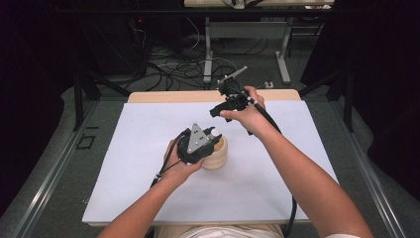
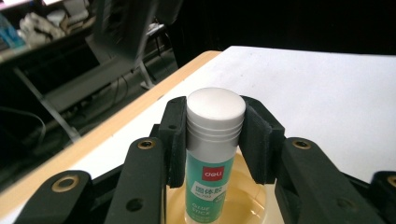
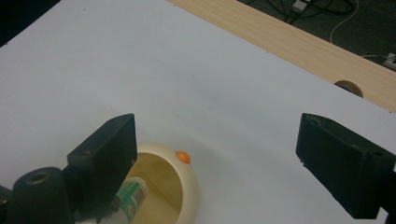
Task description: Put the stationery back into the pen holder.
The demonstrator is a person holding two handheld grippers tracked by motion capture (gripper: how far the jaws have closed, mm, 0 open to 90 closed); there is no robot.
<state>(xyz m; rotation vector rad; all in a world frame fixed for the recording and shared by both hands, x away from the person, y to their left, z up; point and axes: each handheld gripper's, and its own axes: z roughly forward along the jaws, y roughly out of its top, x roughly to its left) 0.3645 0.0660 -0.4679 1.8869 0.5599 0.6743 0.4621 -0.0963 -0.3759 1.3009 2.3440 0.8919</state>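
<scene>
the left gripper (image 2: pixel 215 140) is clamped on a glue stick (image 2: pixel 212 154), its two black padded jaws pressing either side of the stick just below the white cap. the glue stick stands upright, its green labelled body reaching down into a cream-coloured round holder (image 2: pixel 250 198). seen from the high view, the left gripper (image 1: pixel 212 140) sits directly over that holder (image 1: pixel 217 159), near the middle of the table (image 1: pixel 124 188), with the person's left hand (image 1: pixel 181 166) wrapped around its body. gripping high, near the cap, keeps the jaws clear of the holder's rim, which suits either lowering the stick in or lifting it out; which of the two cannot be told.

the right gripper (image 3: pixel 219 154) is empty, its jaws spread wide apart. in the high view the right gripper (image 1: pixel 218 110) is held raised, above the far part of the table, well apart from the holder, likely kept out of the way. looking down from it, the holder (image 3: pixel 189 179) shows a small orange dot (image 3: pixel 182 157) on its rim, and part of the glue stick (image 3: pixel 130 196) lies inside. the table is covered in plain white, with a wooden edge (image 3: pixel 289 42) at the far side.
</scene>
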